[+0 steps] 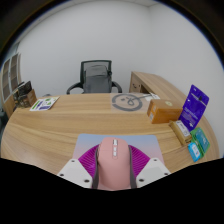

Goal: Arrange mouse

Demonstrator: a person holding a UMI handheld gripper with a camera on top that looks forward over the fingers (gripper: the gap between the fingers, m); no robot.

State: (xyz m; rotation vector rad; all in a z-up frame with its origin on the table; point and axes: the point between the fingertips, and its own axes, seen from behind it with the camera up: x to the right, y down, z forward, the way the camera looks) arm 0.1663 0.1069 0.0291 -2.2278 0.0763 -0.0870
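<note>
Hand-held gripper point(114, 172) up over the worktop point(60, 135), and there's the mouse point(115, 165), pale pink, sitting right between the two fingers. Purple pads point(93, 162) hug it on both sides, so I'd call it clamped on the mouse, gripped approx at mid-body.

Under it, a grey-blue mat point(90, 142) on the wood, just ahead of the fingers. Looks like the landing spot, but that's my guess.

Risks from here: mouse is smooth and rounded, so a slack squeeze or a tilt and it could slide out fwd. Set down too hard or skewed and it lands crooked, or half off the mat edge. A wide swing to the right could clip the purple box point(194, 105) or the small items beside it.

Hard to see: mouse's rear end is cut off below, no telling if there's a cable. Can't tell if it's touching the mat or hanging above. Stuff near the purple box is too small to name, same w/ the papers point(43, 103) at far left. Round object point(125, 101) by the office chair point(96, 76): unclear what it is.
</note>
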